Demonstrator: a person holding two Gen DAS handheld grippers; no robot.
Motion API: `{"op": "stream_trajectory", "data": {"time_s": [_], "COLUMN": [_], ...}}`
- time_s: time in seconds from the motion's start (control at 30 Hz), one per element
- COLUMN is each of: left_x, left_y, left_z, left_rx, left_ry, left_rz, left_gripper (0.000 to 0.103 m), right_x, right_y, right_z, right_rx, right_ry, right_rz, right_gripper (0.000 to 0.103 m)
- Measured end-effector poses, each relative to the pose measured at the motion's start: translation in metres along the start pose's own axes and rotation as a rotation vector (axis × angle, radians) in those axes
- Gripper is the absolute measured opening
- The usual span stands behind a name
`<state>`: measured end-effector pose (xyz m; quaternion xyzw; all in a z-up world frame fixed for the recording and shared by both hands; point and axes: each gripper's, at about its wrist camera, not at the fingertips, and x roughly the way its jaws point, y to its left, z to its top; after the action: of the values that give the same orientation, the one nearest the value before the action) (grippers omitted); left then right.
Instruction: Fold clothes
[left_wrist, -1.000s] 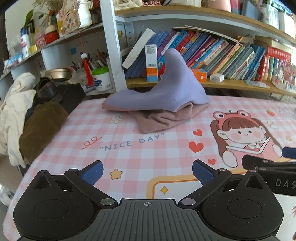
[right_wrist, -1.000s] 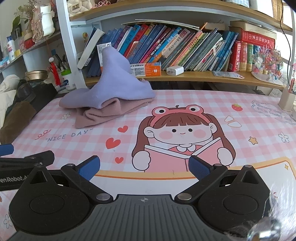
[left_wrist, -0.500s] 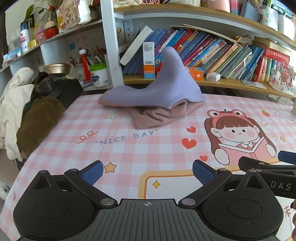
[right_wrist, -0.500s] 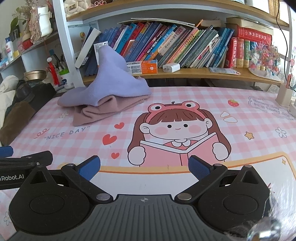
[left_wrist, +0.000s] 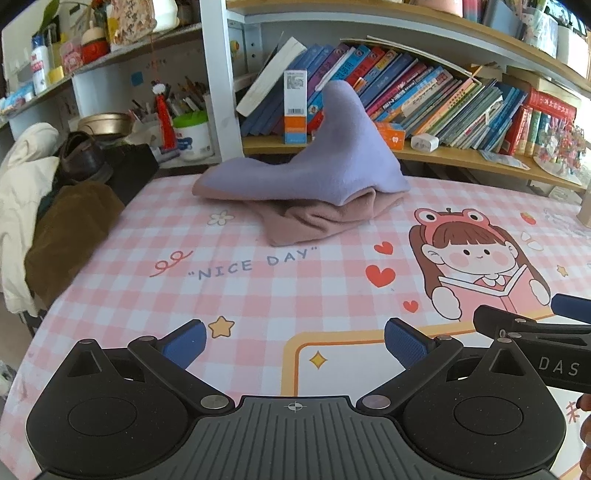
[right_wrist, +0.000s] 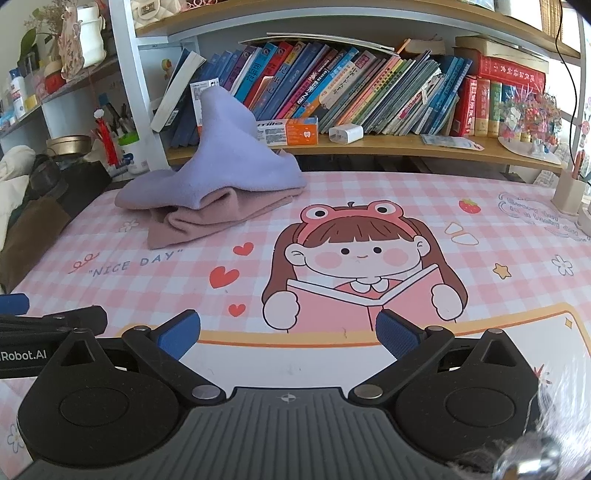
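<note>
A lilac cloth (left_wrist: 321, 162) is draped in a peak over a dusty-pink cloth (left_wrist: 328, 218) at the far side of the pink checked table (left_wrist: 258, 288). The same heap appears at the upper left in the right wrist view, lilac cloth (right_wrist: 225, 162) on the pink cloth (right_wrist: 207, 221). My left gripper (left_wrist: 294, 344) is open over the near table edge with nothing between its blue pads. My right gripper (right_wrist: 288, 334) is open too and holds nothing. Both are well short of the heap. The right gripper's finger (left_wrist: 517, 325) shows at the left view's right edge.
A bookshelf (right_wrist: 369, 144) full of books runs behind the table. A white and brown pile of coats (left_wrist: 44, 206) lies off the table's left edge. A beige pen holder (right_wrist: 569, 192) stands at the far right.
Both grippers have drawn back slightly and shifted left; the heap now looks a little farther off. The cloths have not moved and both grippers stay open.
</note>
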<state>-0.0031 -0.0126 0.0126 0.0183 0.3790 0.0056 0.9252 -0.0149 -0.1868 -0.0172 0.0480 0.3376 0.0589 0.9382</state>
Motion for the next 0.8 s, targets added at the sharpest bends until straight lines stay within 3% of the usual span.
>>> {"op": "stream_trajectory", "data": {"time_s": [0.17,0.43,0.63,0.8], "left_x": [0.017,0.062,0.102,0.134], "left_y": [0.009,0.011,-0.012,-0.021], "left_z": [0.019,0.077,0.102,0.121], "left_rx": [0.032,0.099,0.244,0.268], "left_ry": [0.031,-0.029,-0.119,-0.15], "left_rz": [-0.053,-0.089,-0.048,-0.03], "left_gripper": [0.103,0.102,0.099,0.096], "right_x": [0.004,0.015,0.023,0.023], "right_y": [-0.002,-0.013,-0.022,-0.032], "right_z": [0.013,0.036,0.049,0.039], "right_rx": [0.028,0.114,0.182,0.234], "right_ry": [-0.017,-0.023,-0.017,0.014], "right_rz": [0.007,0.007,0.006,-0.04], "right_gripper": [0.103,0.103,0.103,0.103]}}
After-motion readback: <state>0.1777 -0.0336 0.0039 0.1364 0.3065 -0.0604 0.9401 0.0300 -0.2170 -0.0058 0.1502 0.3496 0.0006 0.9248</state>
